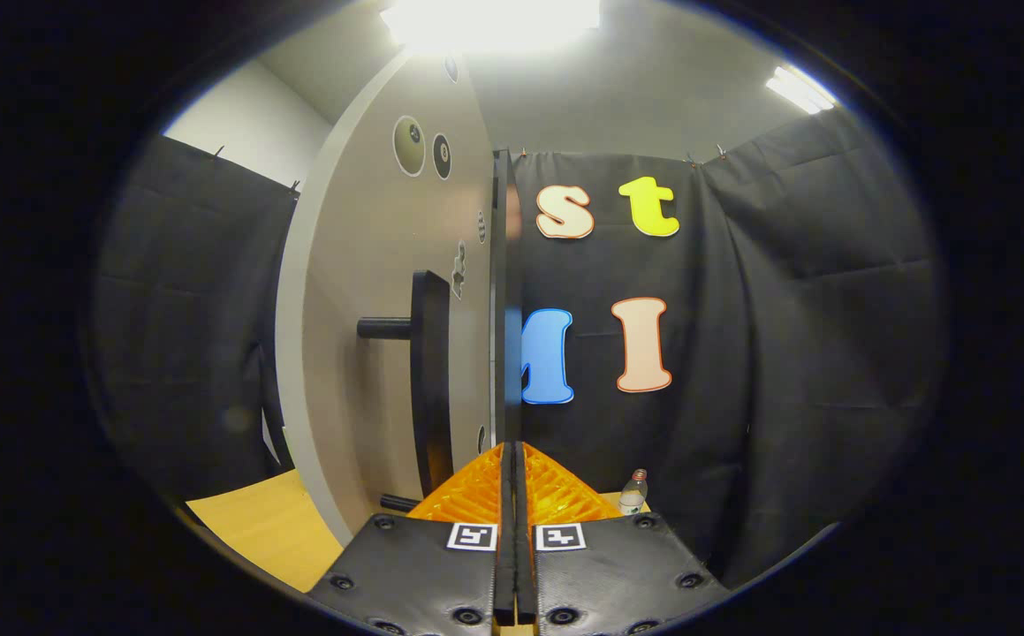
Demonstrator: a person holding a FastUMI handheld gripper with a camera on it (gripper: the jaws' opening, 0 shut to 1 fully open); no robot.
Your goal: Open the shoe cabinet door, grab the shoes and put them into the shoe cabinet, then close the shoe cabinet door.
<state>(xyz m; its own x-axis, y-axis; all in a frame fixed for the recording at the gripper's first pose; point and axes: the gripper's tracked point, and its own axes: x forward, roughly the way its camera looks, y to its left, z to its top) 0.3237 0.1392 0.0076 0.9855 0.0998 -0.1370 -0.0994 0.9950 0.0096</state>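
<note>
The shoe cabinet door [370, 291] is seen edge-on just ahead of the fingers, swung out so that its pale face with the round stickers lies to one side and its thin dark edge runs straight up from the fingertips. A tall black bar handle [430, 371] is mounted on that face by two short pegs. The wooden floor [255, 526] is seen below the door, and a small plastic bottle [633, 493] stands beyond the fingers against the booth wall. The gripper [513, 455] is closed on the door's edge, both fingers pressed against it from either side. No shoes are in sight, so their place cannot be told.

The grip is judged thin: on so narrow an edge the fingers may slip off if the door is swung quickly, and the door could then drift or bang.
</note>
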